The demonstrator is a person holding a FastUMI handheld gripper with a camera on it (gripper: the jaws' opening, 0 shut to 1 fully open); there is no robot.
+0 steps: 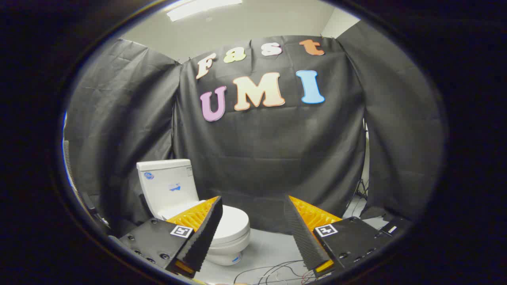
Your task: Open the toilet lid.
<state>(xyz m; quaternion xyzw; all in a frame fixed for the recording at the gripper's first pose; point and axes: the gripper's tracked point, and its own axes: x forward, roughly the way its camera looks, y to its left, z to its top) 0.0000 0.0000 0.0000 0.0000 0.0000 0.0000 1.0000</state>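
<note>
**Tool spread wide, toilet lid down**

Nearest the camera, the tool (252, 208) is sitting with its two fingers spread wide apart and nothing between them. One finger (200, 237) is reaching forward on the left, the other (303, 233) on the right, and each is carrying a small square marker on its block. Below the fingers, thin cables (273, 273) are lying loose on the pale floor (265, 247).

Just beyond the left finger, the white toilet (222, 237) is standing on the floor, its bowl partly covered by that finger. The lid (233, 221) is lying flat and closed over the seat, showing just past the left fingertip and apart from it. Neither finger is touching the toilet. Behind the bowl, the tank (168, 182) is rising upright, with small stickers on its front.

Farther back, black cloth (277, 150) is hanging as the booth's wall, folding round on both sides. At its right foot, a tripod leg (361, 188) is showing in a gap. Above the cloth, a ceiling light (202, 8) is glowing against the pale ceiling.
</note>
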